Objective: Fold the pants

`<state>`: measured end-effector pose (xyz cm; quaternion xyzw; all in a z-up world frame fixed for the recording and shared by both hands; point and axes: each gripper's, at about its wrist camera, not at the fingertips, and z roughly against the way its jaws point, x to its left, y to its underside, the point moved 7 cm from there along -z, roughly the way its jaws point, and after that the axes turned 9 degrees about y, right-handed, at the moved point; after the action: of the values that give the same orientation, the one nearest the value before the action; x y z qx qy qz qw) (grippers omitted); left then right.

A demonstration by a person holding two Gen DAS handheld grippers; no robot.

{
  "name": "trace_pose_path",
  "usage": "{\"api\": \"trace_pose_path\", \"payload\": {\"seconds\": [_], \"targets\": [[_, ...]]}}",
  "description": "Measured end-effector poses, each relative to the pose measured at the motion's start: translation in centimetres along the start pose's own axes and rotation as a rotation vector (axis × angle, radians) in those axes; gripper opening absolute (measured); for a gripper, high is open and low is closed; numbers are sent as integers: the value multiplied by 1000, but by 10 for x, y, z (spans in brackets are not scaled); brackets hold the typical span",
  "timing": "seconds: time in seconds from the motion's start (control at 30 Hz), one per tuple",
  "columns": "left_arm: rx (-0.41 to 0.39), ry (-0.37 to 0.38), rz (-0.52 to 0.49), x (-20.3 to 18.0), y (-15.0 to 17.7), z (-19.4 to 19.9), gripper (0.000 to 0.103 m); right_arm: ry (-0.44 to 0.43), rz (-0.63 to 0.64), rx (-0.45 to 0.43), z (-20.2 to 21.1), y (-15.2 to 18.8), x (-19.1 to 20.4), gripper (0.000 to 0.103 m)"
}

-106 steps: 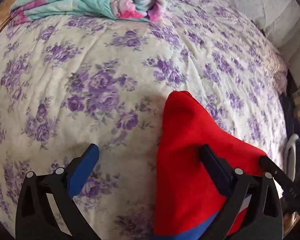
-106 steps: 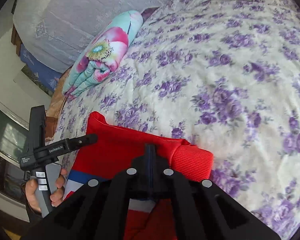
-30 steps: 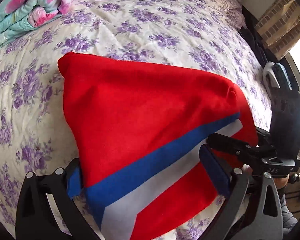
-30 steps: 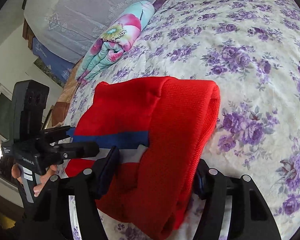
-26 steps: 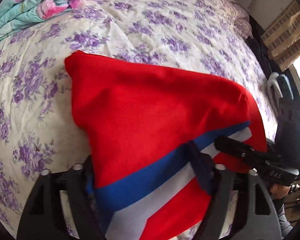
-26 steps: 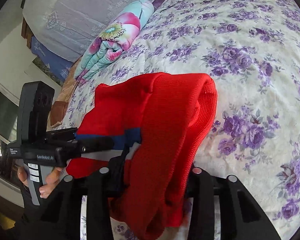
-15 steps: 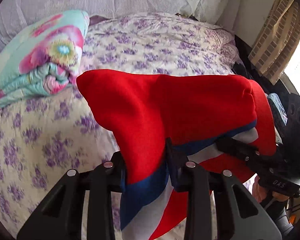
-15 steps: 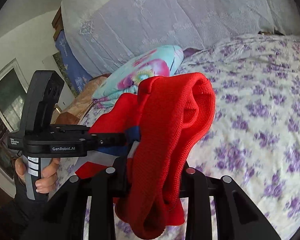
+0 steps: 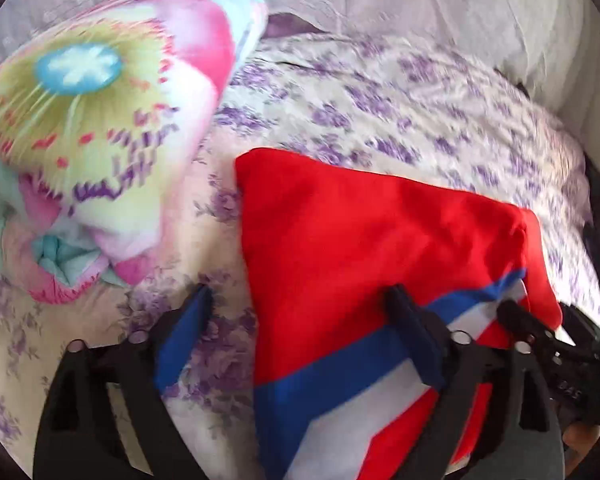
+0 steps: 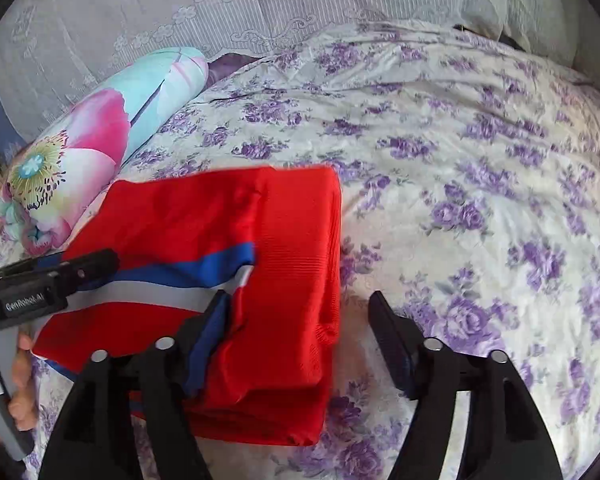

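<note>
The red pants (image 9: 380, 232) with a blue and white stripe lie folded in a flat bundle on the flowered bedsheet (image 9: 420, 100), close to a rolled quilt. My left gripper (image 9: 300, 334) is opening over the bundle's left edge; one finger rests on the fabric and the other stands off over the sheet. From the right wrist view the pants (image 10: 220, 216) show their ribbed edge between the jaws of my right gripper (image 10: 300, 338), which are also opening. No pad presses the cloth. The left gripper (image 10: 60, 276) reaches in at the left, held by a hand.
A flowered quilt (image 9: 100, 120), rolled up, lies just left of the pants, also seen as the quilt (image 10: 92, 148). A pale lace cover (image 10: 260, 8) rises behind the bed. The sheet (image 10: 480, 200) stretches out to the right of the bundle.
Both grippers closed on the folded pants, lifted them, and carried them across the bed toward the quilt. The pants now lie on the sheet and both pairs of jaws have spread apart.
</note>
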<state>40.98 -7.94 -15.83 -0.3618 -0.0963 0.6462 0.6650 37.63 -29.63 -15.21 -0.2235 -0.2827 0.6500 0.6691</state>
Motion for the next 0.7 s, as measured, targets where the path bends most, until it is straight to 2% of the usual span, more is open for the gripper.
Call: {"api": "trace_pose_path", "payload": {"seconds": [0.03,0.07,0.13,0.17,0.23,0.33,0.43,0.53,0.7], "targets": [[7,4,0,0,0,2,89,-7,-19,4,6,-1,-2,77],[12,-22,-21,-3,-1,6,89,7,-35,-11,14,-2,-4,77],[-13,-146,-41,-3,-1,19,90,47,-50,-85,36,-3,-4,77],[-17,-171,-33,-2,4,27,90,70,-40,-106,48,-3,-1,77],[-13,-121,7,-3,13,41,90,106,-27,-141,73,-2,9,78],[-68,-98,32,-10,25,78,91,73,-49,-189,112,5,23,86],[-105,-121,-2,-23,39,116,93,66,-40,-237,147,14,35,86],[-130,-98,-55,-44,55,147,98,97,-31,-274,173,26,42,93],[-165,-117,-137,-65,85,177,98,172,-31,-314,185,55,43,94]]}}
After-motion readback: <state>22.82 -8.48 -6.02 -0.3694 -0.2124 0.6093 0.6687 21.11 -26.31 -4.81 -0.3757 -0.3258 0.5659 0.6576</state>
